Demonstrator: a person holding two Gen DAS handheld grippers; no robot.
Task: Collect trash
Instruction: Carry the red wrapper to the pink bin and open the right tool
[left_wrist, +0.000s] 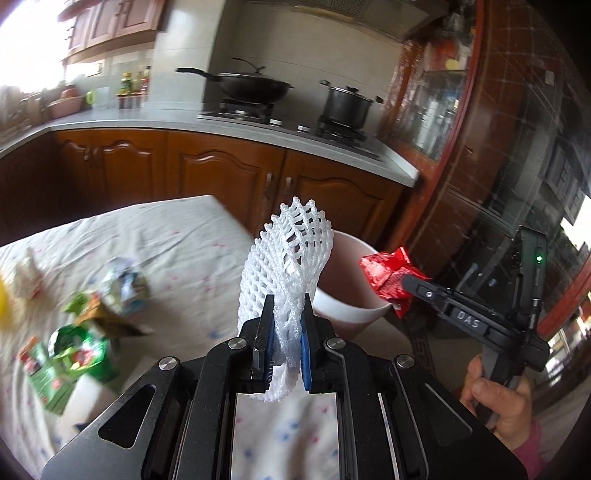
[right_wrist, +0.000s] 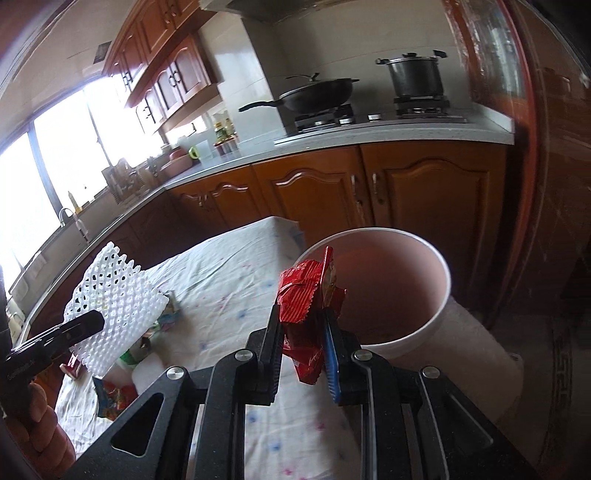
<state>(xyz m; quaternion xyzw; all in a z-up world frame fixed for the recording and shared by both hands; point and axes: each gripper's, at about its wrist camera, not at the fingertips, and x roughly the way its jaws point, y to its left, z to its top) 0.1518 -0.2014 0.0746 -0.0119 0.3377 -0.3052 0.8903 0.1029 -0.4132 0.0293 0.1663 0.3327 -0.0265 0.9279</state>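
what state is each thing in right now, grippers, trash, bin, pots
left gripper: shut on the white foam net, held upright
right gripper: shut on the red wrapper, beside the bin's rim
bin: open, no lid; bottom hidden
green packets: lying loose on the table cloth, blurred
wok: lidded, on the stove
pot: lidded, on the stove

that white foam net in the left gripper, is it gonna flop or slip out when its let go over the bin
The white foam net stands upright above the left gripper, so probably springy, not limp. Its open mesh looks very light; it may drift past the bin.
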